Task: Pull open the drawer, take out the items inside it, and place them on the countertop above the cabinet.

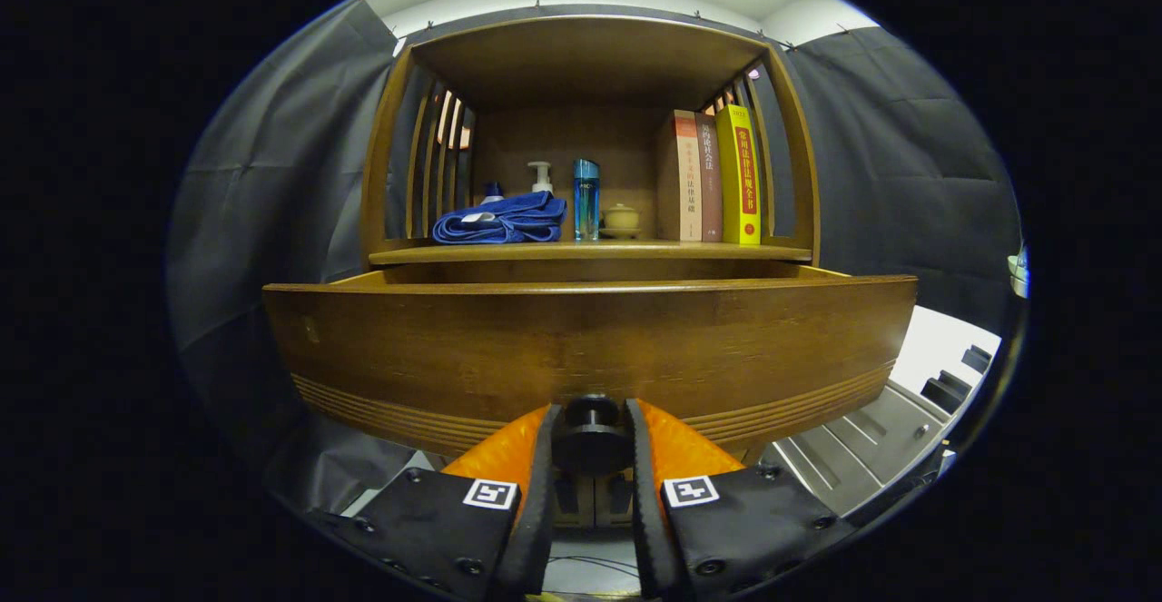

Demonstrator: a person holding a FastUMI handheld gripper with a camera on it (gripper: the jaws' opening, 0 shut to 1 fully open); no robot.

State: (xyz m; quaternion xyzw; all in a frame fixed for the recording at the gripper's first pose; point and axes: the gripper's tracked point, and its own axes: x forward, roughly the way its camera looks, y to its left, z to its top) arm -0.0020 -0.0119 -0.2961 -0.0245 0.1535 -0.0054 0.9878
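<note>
- Gripper view: the gripper point(592, 429) sits low against the drawer point(590, 348), and both fingers point(543, 457) are closed tight on the dark round knob point(592, 443), which lies squarely between them.
- Each finger carries a small square black-and-white marker tag point(491, 494) on its near end.
- The drawer front is a broad wooden panel directly ahead of the fingers, with a band of thin grooves along its lower edge. It stands out from the cabinet, and a narrow strip of the drawer's top rim shows; what lies inside cannot be seen from this low angle.
- Above and beyond the drawer is the countertop point(590, 252), a wooden shelf under a slatted wooden hood.
- On the countertop, up and left of the fingers, lies a folded blue towel point(501, 221). Behind it stands a pump bottle point(541, 177) with a white head.
- Just right of the towel stands a tall blue bottle point(586, 198), its label too small to read. Next to it is a small pale lidded cup point(621, 218).
- Further right stand three upright books point(713, 175): a tan one, a dark brown one and a yellow one. Their spines bear Chinese characters, too small to read with certainty.
- Below and to the right of the drawer lies a grey floor point(862, 439) with pale lines.
</note>
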